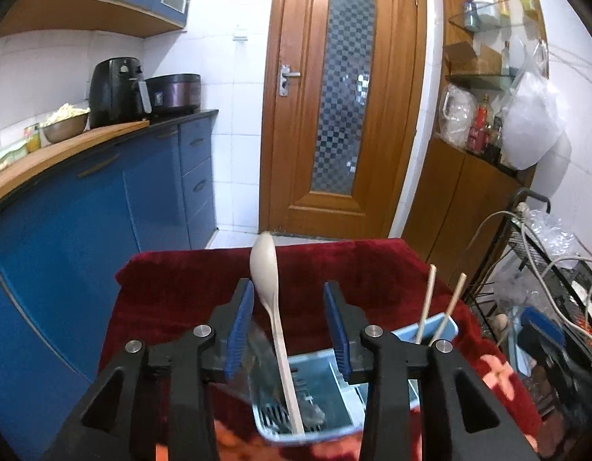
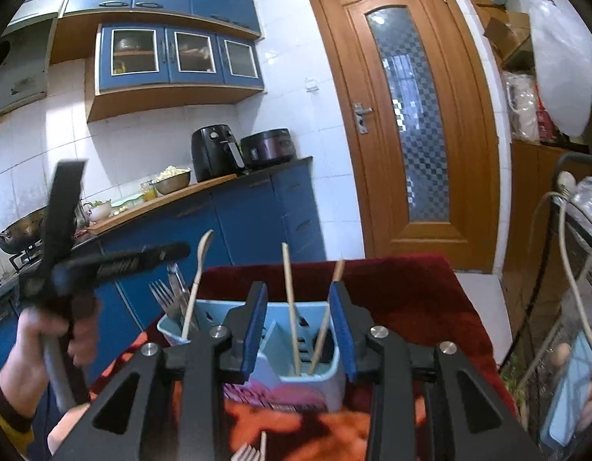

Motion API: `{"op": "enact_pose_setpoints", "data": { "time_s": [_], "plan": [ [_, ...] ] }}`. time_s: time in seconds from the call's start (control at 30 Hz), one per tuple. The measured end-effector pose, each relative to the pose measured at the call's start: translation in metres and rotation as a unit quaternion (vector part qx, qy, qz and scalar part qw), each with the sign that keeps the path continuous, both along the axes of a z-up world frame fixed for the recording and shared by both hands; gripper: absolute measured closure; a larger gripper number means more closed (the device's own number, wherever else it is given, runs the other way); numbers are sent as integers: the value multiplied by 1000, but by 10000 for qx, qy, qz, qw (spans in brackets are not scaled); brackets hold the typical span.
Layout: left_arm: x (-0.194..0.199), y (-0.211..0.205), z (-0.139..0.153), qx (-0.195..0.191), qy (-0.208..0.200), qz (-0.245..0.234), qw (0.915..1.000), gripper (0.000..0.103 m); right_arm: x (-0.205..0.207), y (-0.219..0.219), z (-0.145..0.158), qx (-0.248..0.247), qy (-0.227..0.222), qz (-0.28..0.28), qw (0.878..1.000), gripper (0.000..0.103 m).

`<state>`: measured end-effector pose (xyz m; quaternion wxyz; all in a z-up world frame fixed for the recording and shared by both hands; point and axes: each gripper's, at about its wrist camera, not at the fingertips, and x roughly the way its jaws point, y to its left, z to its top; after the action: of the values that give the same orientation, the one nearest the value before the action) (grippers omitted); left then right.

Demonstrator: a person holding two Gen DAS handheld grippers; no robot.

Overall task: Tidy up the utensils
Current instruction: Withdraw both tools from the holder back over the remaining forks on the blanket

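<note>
Your left gripper (image 1: 288,326) stands with its jaws apart and grips nothing; the wooden spoon (image 1: 275,307) rises between the fingers, clear of both pads, its handle seated in the caddy (image 1: 346,395) compartment directly below. Your right gripper (image 2: 300,326) is likewise spread and empty, with two chopsticks (image 2: 292,307) standing in the compartment just ahead of its fingers. To the left of that gripper, forks (image 2: 163,297) stand beside the spoon in the far compartment. Judge the task well advanced: most utensils are sorted upright. At least one fork (image 2: 244,453) lies on the red cloth (image 2: 392,288) beneath your right gripper, not yet stowed.
</note>
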<state>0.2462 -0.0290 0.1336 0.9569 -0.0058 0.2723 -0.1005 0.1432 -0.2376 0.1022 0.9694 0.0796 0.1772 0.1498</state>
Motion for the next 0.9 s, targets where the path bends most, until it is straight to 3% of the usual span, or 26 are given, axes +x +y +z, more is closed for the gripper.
{"op": "enact_pose_setpoints", "data": {
  "time_s": [0.27, 0.67, 0.7, 0.77, 0.9],
  "plan": [
    [45, -9, 9, 530, 340, 220, 9978, 64, -11, -18, -10, 179, 48, -53, 9998, 66],
    [70, -14, -5, 582, 811, 436, 9941, 65, -5, -29, -27, 400, 190, -17, 9990, 66],
    [72, -14, -7, 577, 841, 457, 9937, 66, -5, -30, -28, 406, 193, -19, 9990, 66],
    [76, -12, -10, 548, 891, 505, 9932, 93, -6, -30, -28, 413, 194, -22, 9990, 66],
    [74, -9, -11, 388, 873, 595, 9936, 95, -7, -31, -28, 452, 184, -12, 9988, 66]
  ]
}}
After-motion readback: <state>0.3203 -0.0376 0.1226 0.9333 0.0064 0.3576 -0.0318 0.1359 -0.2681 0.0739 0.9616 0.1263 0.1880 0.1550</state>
